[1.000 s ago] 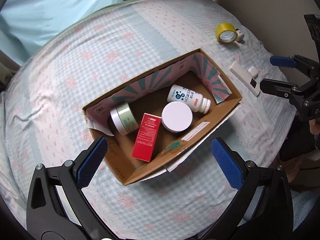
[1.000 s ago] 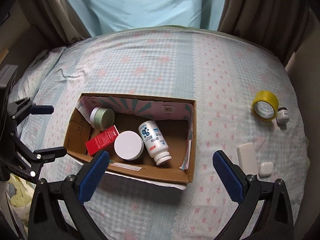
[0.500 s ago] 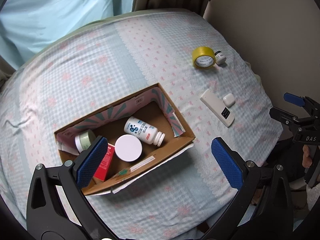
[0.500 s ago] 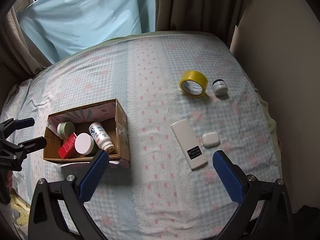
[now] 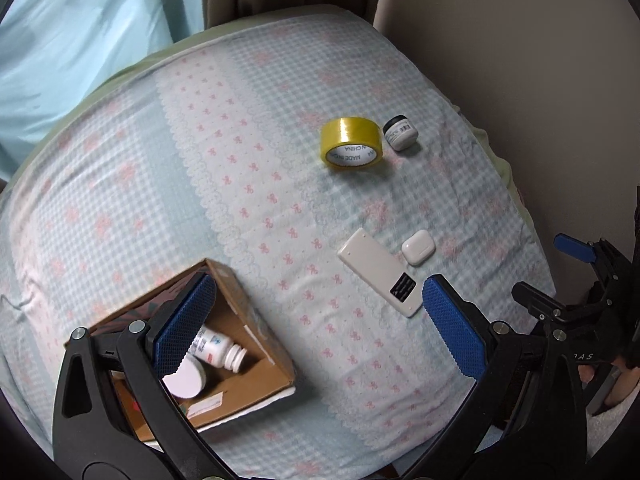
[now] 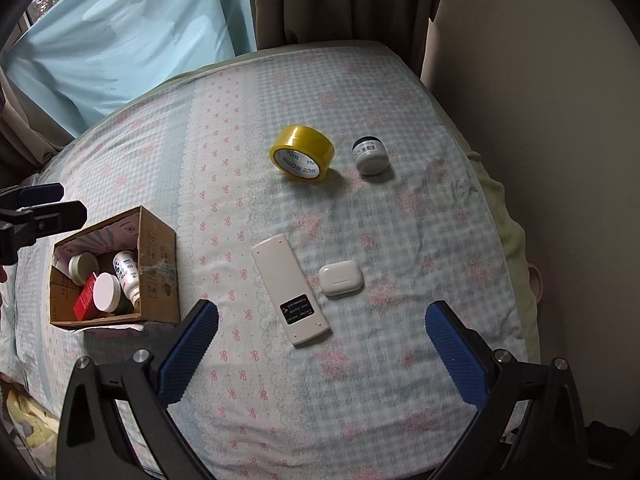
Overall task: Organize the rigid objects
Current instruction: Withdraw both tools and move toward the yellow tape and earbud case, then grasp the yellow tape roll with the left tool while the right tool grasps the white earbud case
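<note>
Four loose things lie on the bedspread [image 6: 400,360] in front of me: one white remote control [image 6: 290,288] lying face down, one white earbud case [image 6: 341,278] just beside its right edge, one roll of yellow tape [image 6: 302,153] farther away, and one small dark-lidded jar [image 6: 370,156] near the roll's right side. Off to my left sits one open cardboard box [image 6: 158,276]. In it I count four things: one white pill bottle [image 6: 127,276] on its side, one white-lidded jar [image 6: 105,291], one red carton [image 6: 86,299] and one pale green-lidded jar [image 6: 83,268].

My right gripper [image 6: 320,352] hangs above the near end of the remote, its two blue pads spread wide apart and holding nothing. My left gripper [image 5: 316,324] hangs over the box's right corner, also spread wide and empty; one of its fingers [image 5: 184,320] covers part of the box in that view.

From the left wrist, the red carton and green-lidded jar are hidden behind that finger, and the box's left end is cut off by the gripper body. The print on the pill bottle and small jar is too small to read. A light blue sheet [image 6: 120,32] and brown curtains [image 6: 340,0] stand past the bed's far edge.
</note>
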